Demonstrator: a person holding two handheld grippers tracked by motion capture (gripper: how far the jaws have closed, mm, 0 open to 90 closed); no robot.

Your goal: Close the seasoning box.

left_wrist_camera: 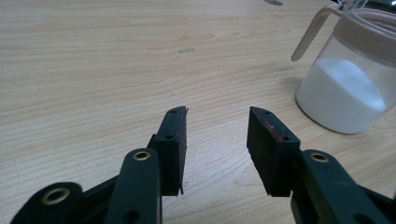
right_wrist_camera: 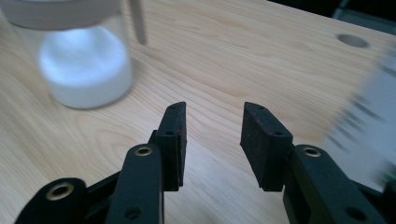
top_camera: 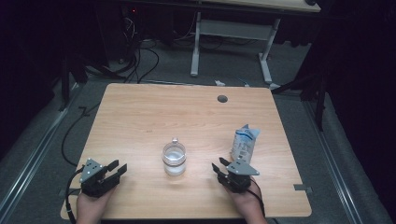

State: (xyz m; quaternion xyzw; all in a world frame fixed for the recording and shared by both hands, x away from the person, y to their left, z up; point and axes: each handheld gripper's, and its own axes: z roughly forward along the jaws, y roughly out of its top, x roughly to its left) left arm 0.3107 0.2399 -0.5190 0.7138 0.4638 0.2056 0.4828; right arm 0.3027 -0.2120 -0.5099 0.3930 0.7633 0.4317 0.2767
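A clear glass jar (top_camera: 174, 158) with a lid and a thin handle stands at the table's near middle, white powder in its bottom. In the left gripper view the jar (left_wrist_camera: 348, 79) is at the far right; in the right gripper view the jar (right_wrist_camera: 79, 60) sits blurred at the upper left. A white and blue pouch (top_camera: 244, 143) stands upright to the jar's right, and the pouch (right_wrist_camera: 369, 121) appears blurred at the right edge. My left gripper (top_camera: 117, 169) rests open near the front left. My right gripper (top_camera: 220, 166) is open just below the pouch, nothing between its jaws.
The wooden table (top_camera: 140, 116) has a round cable hole (top_camera: 222, 98) near its far edge. Beyond it stands a white-legged desk (top_camera: 233, 28) on grey carpet with cables. Dark equipment lines both sides.
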